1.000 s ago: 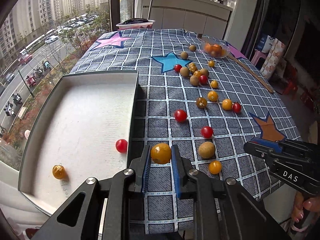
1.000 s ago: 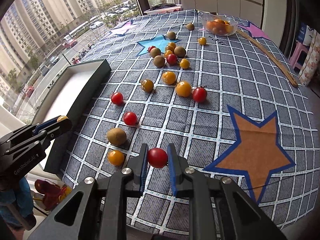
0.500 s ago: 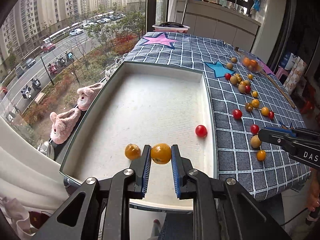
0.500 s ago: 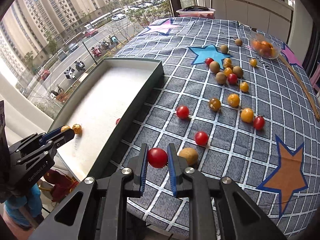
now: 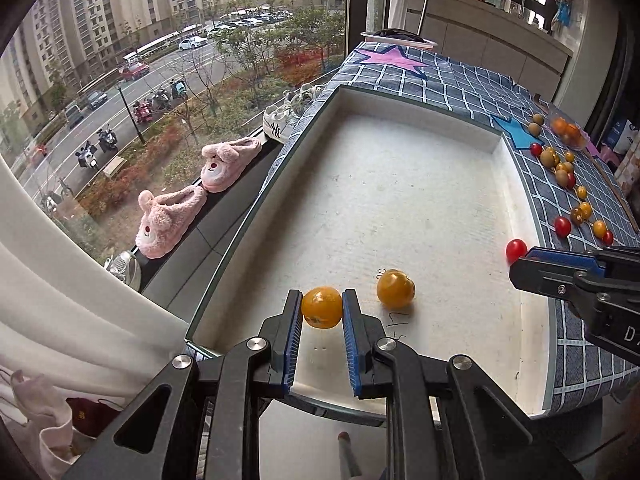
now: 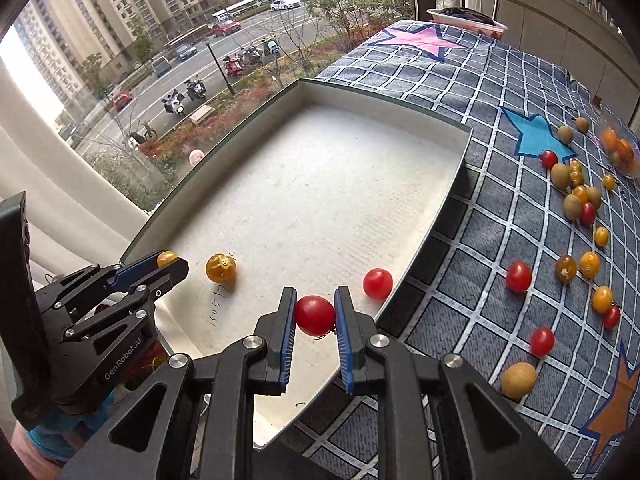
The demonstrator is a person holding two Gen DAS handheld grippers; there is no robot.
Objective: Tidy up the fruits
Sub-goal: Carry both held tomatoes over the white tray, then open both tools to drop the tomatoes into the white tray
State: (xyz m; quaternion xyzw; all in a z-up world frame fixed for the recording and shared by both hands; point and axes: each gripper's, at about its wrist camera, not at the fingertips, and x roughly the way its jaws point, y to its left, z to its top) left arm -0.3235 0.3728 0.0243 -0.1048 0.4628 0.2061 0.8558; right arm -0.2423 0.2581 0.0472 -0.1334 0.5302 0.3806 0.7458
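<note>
My left gripper (image 5: 321, 312) is shut on a yellow tomato (image 5: 321, 306) over the near end of the white tray (image 5: 400, 208). Another yellow tomato (image 5: 395, 289) lies in the tray just right of it. My right gripper (image 6: 315, 316) is shut on a red tomato (image 6: 314, 315) above the tray's near right part (image 6: 320, 200), close to a red tomato (image 6: 377, 283) lying in the tray. The left gripper also shows in the right wrist view (image 6: 168, 264), beside the loose yellow tomato (image 6: 220, 267).
Several red, yellow and brown fruits (image 6: 576, 216) lie scattered on the checked tablecloth (image 6: 500, 208) right of the tray. A clear bowl of orange fruit (image 6: 618, 152) stands at the far right. A window sill with pink slippers (image 5: 200, 196) lies left of the table.
Both grippers have moved left from over the tablecloth to over the tray, each still holding its tomato. The left one has come down near the tray's near end.
</note>
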